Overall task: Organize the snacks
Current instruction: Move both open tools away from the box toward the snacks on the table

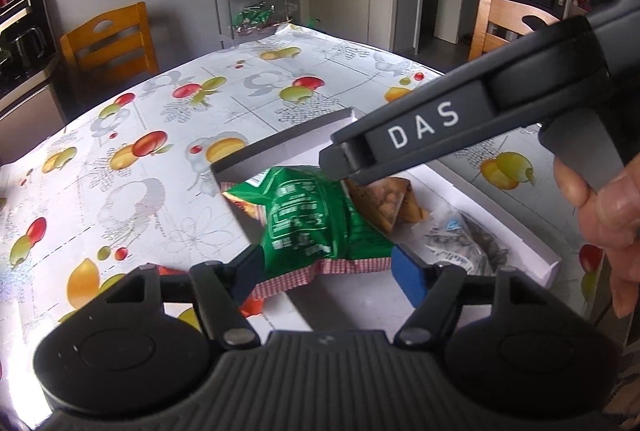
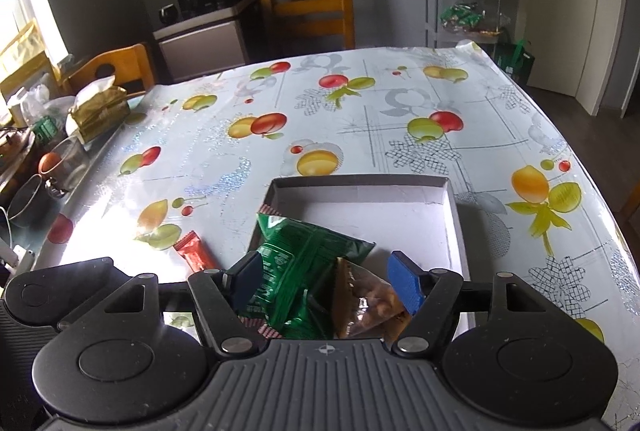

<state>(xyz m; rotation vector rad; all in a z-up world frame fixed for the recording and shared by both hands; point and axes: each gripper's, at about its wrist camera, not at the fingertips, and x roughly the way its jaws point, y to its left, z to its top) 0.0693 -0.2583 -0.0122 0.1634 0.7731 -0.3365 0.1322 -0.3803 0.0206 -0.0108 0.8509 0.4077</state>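
Both the left gripper [image 1: 326,271] and right gripper [image 2: 326,281] are hovering with jaws standing wide, gripping nothing, over the green snack bag [image 1: 316,219] and nut packet [image 2: 370,301] lying in the shallow white box [image 2: 454,215] on the tabletop [image 2: 360,119], an orange bar [image 2: 196,251] sitting just outside it, both tools angling downward.

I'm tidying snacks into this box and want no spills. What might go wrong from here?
The green bag overhangs the box wall, so it may slide out. The red bar lies outside on the table and could be missed. Both grippers crowd one corner; the right one hangs just above the green bag.
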